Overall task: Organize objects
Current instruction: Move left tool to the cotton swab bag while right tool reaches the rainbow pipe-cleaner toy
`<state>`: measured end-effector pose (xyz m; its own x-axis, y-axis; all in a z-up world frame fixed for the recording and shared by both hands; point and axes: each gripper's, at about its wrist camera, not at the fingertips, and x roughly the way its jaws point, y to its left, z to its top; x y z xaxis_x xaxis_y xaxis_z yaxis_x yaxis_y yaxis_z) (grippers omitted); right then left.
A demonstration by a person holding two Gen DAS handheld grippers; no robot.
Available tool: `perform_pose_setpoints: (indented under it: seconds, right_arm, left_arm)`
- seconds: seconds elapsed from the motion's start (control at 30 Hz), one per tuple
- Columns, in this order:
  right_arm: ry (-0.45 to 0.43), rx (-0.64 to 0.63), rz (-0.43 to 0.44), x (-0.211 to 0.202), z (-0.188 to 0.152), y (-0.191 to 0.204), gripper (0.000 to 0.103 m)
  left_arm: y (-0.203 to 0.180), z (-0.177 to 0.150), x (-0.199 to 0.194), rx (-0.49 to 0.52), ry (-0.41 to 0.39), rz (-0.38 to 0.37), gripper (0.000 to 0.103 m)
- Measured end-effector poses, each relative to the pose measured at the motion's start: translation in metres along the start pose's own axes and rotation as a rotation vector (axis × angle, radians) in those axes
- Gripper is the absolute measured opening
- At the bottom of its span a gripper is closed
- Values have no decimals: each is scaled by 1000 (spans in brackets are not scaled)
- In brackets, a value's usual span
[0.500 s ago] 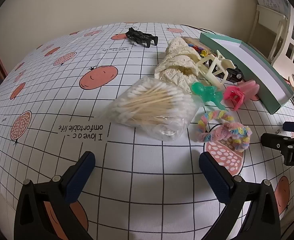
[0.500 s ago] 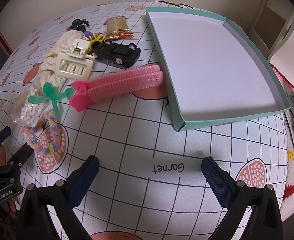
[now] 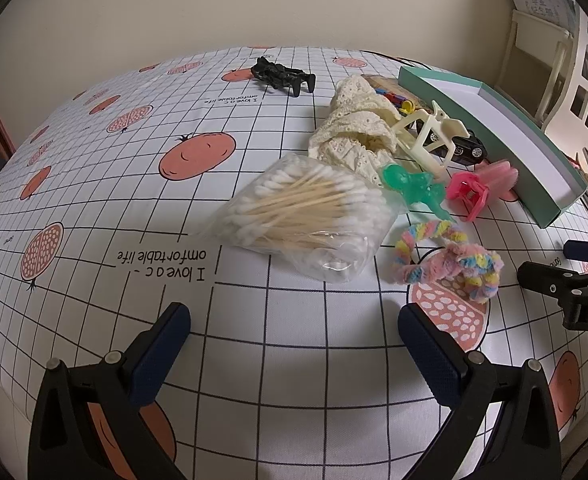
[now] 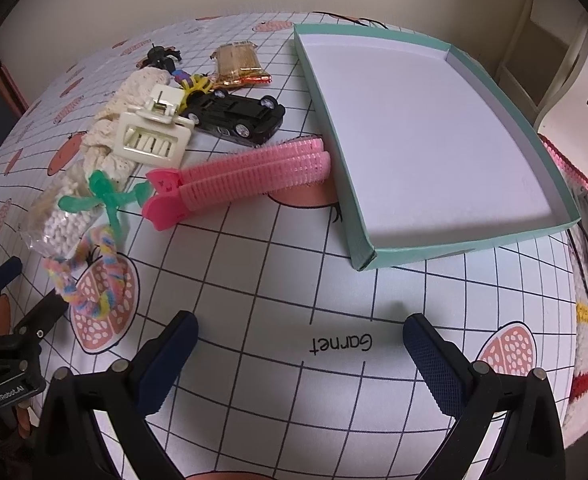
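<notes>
Box (image 4: 434, 152) holds nothing; swab bag (image 3: 306, 220) is stuffed. Only right view shows snack packet (image 4: 239, 64). Both grippers' fingers (image 3: 161, 350) (image 4: 434, 364) spread, empty.

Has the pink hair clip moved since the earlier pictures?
No. In the right wrist view the pink hair clip lies as before, its far end beside the green box wall.

Bare tabletop (image 4: 277, 280) lies ahead of the right gripper (image 4: 300, 340), up to the tray (image 4: 364, 256), whose inside is empty. On its left, the pink clip (image 4: 237, 176) touches the tray wall. Ahead of the left gripper (image 3: 294, 332), the swab bag (image 3: 310, 220) and chenille loop (image 3: 450, 260) block the way; leftward is clear.
</notes>
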<state>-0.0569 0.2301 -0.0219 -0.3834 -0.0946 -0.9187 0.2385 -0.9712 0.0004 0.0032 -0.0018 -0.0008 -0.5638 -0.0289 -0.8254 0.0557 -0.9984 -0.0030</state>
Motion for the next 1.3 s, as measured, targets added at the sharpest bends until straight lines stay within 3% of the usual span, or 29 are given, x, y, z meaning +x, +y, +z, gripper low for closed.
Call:
perform_pose_setpoints:
  seconds: [0.47,0.57,0.77,0.93,1.17,1.3]
  right_arm:
    - [-1,-1,-2,8,4,14,103]
    - [-3,4,21,-13,8,29,103]
    - [-109,-72,67,-37,14,50,103]
    - [-136,-164,123,-45,11,78,103]
    - [-93,-210,149,-39,9,101,103]
    - [-64,-192,162,-34,10,106,95]
  left_arm:
    - [-1,3,-1,30,44,-29,103]
    - [0,4,-9,30,27,-42,103]
    - [8,19,-26,22,-34,-48,103]
    - [19,33,-25,0,-41,-50,103]
    - [19,43,-13,24,5,-82,103]
    - [18,46,-3,33,31,-94,103]
